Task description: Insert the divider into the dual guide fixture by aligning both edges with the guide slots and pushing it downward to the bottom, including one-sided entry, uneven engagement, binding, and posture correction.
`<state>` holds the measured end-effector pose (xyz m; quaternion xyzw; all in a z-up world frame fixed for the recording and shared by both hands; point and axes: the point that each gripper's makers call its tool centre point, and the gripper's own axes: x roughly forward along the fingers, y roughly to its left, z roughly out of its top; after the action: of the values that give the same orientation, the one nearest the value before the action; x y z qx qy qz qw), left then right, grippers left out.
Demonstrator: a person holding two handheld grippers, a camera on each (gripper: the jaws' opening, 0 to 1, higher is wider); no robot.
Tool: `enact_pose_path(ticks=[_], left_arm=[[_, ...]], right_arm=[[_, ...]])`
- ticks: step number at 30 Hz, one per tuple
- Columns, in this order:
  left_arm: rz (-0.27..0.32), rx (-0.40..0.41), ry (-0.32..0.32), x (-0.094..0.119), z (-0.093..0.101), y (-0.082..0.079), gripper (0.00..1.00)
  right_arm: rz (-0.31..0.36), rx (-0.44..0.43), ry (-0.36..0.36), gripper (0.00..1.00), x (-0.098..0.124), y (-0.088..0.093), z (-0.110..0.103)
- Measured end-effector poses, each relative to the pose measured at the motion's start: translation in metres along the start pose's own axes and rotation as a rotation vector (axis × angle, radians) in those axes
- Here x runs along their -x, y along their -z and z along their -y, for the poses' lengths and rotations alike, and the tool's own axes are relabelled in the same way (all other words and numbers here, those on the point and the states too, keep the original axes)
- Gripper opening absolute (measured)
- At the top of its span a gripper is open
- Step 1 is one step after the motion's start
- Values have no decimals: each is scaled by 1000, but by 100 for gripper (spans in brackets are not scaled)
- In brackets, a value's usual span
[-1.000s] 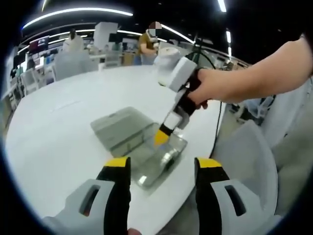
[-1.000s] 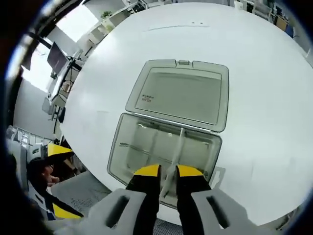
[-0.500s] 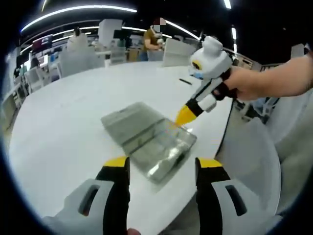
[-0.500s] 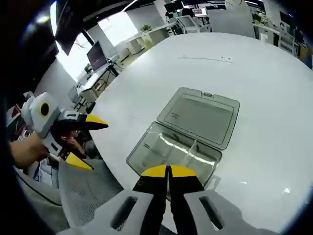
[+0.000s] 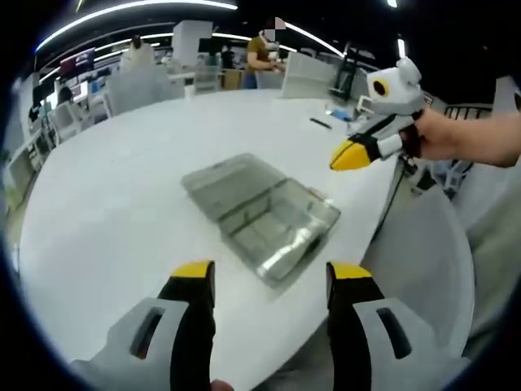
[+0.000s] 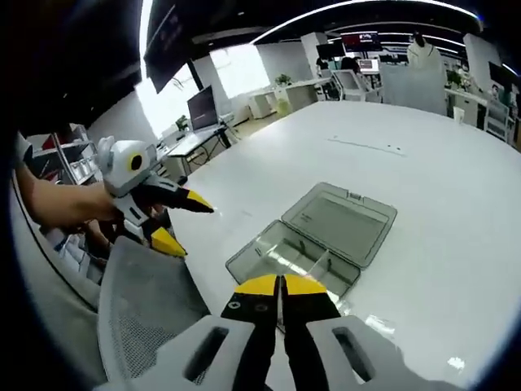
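On the white counter [image 5: 106, 204] the clear fixture box [image 5: 281, 228] lies lid-open, long axis running 10-to-4 o'clock; left gripper [image 5: 271, 281] wide, right gripper [image 6: 281, 284] pinched shut, empty.

No legible text, labels or nos. anywhere; box lid [image 6: 340, 221] marking too blurred to read

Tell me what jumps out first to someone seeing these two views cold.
The clear plastic box lies open near the edge of the big white table, its lid flat beside the base and a thin divider upright inside. The right tool, yellow tips shut, hangs in the air off to the side of the box. The left tool is open, out past the table's edge above a mesh chair.
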<state>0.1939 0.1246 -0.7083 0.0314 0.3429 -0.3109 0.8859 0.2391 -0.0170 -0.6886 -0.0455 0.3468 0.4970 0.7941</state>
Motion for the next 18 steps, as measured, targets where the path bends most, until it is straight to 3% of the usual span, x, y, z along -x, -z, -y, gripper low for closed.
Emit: enact_pose_path(ticks=[2, 18], left_arm=[[-13, 8, -6, 0, -2, 5, 53], [-82, 47, -84, 4, -31, 22, 53]], right_arm=[[22, 7, -10, 0, 4, 1, 0], [163, 46, -20, 28, 34, 7, -6]])
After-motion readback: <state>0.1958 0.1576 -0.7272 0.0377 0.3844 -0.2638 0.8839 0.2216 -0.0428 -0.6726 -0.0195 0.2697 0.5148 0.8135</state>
